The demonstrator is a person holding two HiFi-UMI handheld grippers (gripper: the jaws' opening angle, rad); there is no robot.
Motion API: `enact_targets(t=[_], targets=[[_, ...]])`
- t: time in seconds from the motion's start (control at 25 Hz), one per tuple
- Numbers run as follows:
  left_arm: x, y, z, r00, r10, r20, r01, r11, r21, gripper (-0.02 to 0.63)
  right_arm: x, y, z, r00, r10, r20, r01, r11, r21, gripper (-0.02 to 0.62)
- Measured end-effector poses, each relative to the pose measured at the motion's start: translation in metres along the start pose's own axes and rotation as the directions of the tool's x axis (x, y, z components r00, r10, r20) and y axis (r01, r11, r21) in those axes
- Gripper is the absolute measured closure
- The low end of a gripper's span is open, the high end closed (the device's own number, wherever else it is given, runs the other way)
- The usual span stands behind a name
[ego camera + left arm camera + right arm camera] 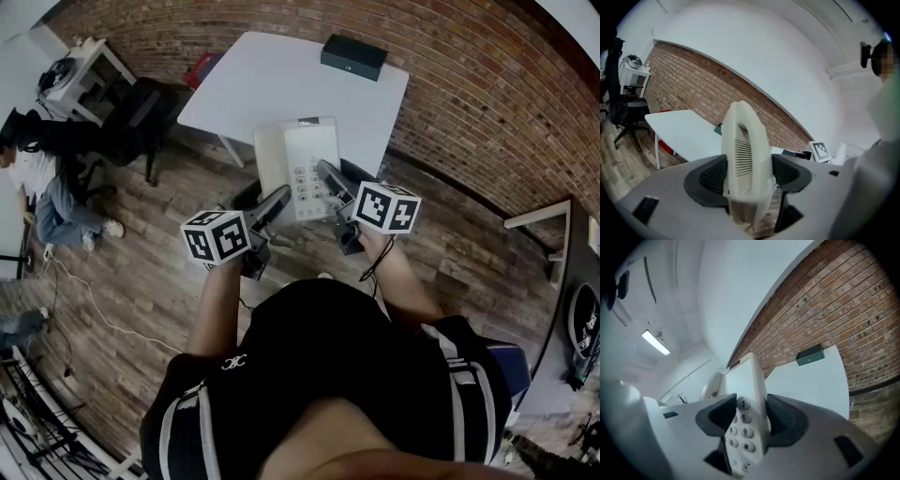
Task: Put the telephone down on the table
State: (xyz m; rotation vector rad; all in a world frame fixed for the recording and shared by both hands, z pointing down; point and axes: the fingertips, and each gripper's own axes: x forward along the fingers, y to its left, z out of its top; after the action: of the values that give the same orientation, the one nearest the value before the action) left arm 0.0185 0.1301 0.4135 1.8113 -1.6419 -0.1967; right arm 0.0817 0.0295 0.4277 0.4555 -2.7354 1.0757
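Observation:
A cream desk telephone [298, 169] hangs in the air above the wooden floor, just short of the white table [281, 84]. My left gripper [278, 200] is shut on its handset side; in the left gripper view the pads press both flanks of the handset [743, 159]. My right gripper [328, 176] is shut on the keypad side, and the right gripper view shows the number keys [743, 423] wedged between the pads. Seen from there, the table top [811, 380] lies ahead and slightly below the phone.
A dark green box [353, 56] lies at the table's far edge by the brick wall. A black office chair [141, 122] and a small white shelf [80, 70] stand to the left. A person [37, 187] sits at the far left.

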Motion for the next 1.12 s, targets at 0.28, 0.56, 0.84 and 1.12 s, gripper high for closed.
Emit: enact_targets(t=[0.28,0.56,0.84,1.12], targets=[[-0.002,-0.005,-0.004,1.000,0.004,0.001,-0.004,1.000,-0.013,0.301,-0.005,0.002,-0.001,1.000,0.002,-0.014,-0.003,1.000,-0.015,0.413],[0.000,-0.007,-0.005,1.000,0.004,0.010,-0.004,1.000,-0.011,0.301,-0.007,0.000,0.000,1.000,0.001,-0.009,-0.001,1.000,-0.007,0.411],[0.008,-0.014,-0.010,1.000,0.011,0.010,-0.011,1.000,-0.011,0.301,-0.013,-0.009,0.003,1.000,0.011,-0.013,-0.011,1.000,-0.007,0.408],[0.027,-0.031,-0.020,0.999,0.037,0.040,-0.036,0.999,-0.016,0.301,-0.026,-0.028,0.010,0.999,0.044,-0.028,-0.045,0.999,-0.024,0.408]])
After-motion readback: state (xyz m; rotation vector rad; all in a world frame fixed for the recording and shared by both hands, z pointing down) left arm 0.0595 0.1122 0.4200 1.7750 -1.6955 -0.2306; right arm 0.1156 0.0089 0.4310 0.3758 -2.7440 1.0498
